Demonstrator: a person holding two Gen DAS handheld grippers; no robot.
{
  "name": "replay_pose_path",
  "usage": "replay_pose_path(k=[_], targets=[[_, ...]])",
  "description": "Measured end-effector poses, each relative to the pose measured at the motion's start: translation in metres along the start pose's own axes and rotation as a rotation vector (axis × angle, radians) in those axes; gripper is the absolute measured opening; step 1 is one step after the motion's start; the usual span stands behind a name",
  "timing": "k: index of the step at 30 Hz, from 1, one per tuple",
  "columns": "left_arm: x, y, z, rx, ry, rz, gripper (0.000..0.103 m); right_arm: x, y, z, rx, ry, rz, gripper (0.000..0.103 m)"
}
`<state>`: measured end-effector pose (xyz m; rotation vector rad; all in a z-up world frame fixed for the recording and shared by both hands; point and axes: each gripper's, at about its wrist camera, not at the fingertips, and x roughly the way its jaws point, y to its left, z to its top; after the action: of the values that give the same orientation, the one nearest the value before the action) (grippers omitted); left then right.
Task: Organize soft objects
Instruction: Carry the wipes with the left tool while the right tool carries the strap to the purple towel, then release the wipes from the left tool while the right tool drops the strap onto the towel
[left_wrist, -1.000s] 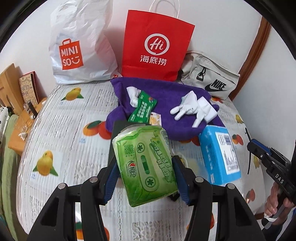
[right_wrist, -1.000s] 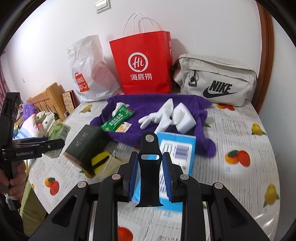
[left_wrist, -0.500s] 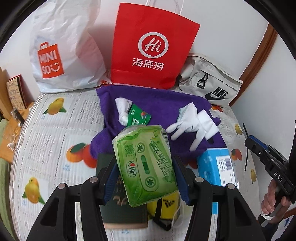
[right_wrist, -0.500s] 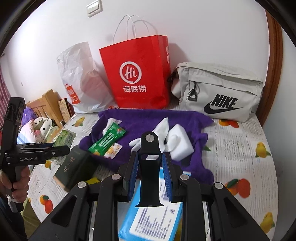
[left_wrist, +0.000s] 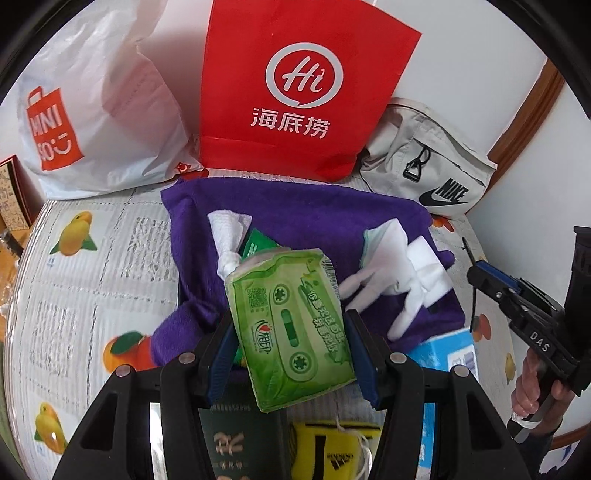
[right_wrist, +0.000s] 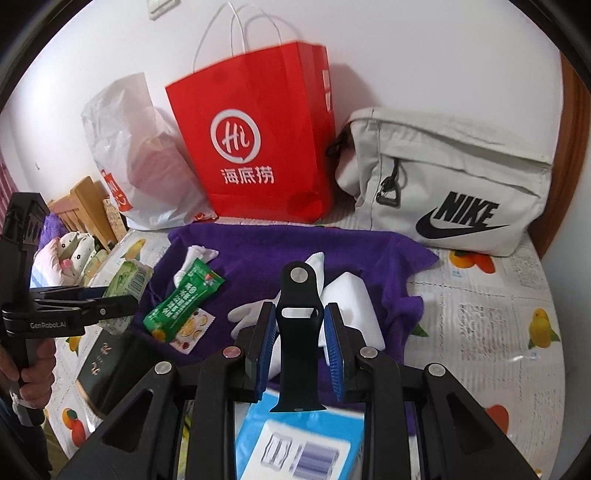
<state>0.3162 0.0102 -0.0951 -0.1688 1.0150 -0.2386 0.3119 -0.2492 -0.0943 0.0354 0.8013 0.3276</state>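
left gripper (left_wrist: 288, 354) jaws clamped, right gripper (right_wrist: 300, 350) jaws seemingly gripping

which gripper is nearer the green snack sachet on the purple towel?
Left. The left gripper, shut on the tissue pack, hangs just beside the green snack sachet. The right gripper, holding a black strap, sits further off.

You have three bags (right_wrist: 258, 147) at the wall, one purple towel (right_wrist: 266, 247), two green packs (left_wrist: 291, 328), one blue box (right_wrist: 303, 443), one black strap (right_wrist: 299, 332)
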Motion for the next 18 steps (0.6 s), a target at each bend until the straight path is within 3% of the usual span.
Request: replay_pose_path(k=[18], targets=[[0.072,-0.01,0.021,0.031,0.119,-0.006,0.055,0.056,-0.018,0.0,-0.009,0.103,-0.01,0.028]])
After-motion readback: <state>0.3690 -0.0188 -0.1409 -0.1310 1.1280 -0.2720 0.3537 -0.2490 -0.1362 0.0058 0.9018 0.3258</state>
